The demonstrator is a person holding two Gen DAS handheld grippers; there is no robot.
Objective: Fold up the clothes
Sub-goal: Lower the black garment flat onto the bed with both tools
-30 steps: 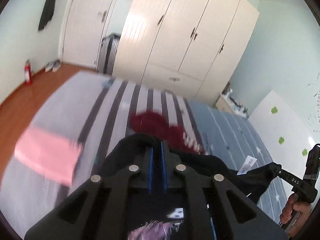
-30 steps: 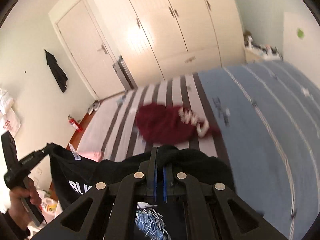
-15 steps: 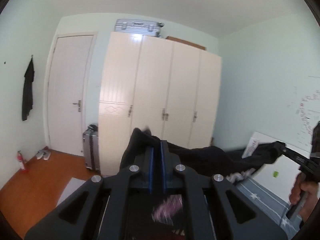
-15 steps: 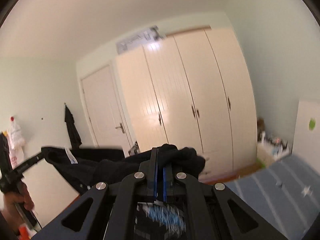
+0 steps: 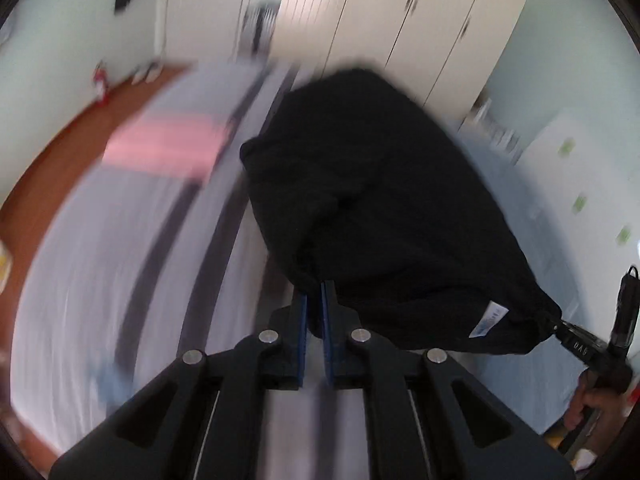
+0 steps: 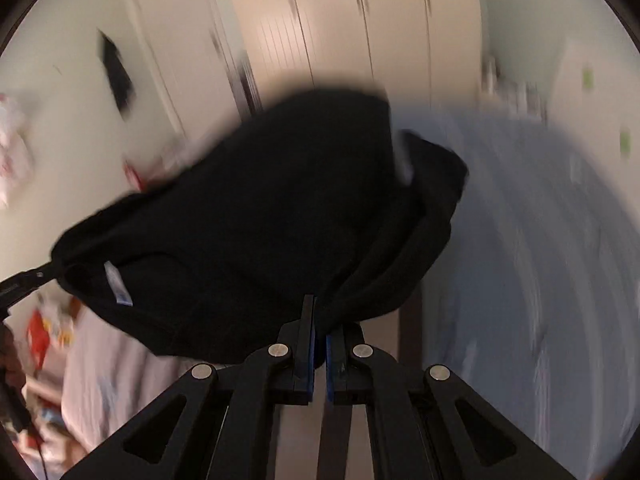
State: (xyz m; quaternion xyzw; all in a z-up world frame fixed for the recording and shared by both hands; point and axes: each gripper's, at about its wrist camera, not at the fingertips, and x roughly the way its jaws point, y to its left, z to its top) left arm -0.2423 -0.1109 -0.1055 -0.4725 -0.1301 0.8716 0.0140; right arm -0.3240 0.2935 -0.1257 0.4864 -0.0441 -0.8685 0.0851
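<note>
Billowing black garment (image 5: 384, 208) blocking the wardrobe (image 5: 400, 16), both grippers' jaws clenched on its edge, pink cloth (image 5: 160, 144) on striped bed (image 5: 100, 260).

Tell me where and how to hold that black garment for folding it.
Grip the black garment at its two top corners, one per side, as now: the left gripper and right gripper each pinch a bunched edge end, so the cloth spans between them. The white label marks that edge.
</note>
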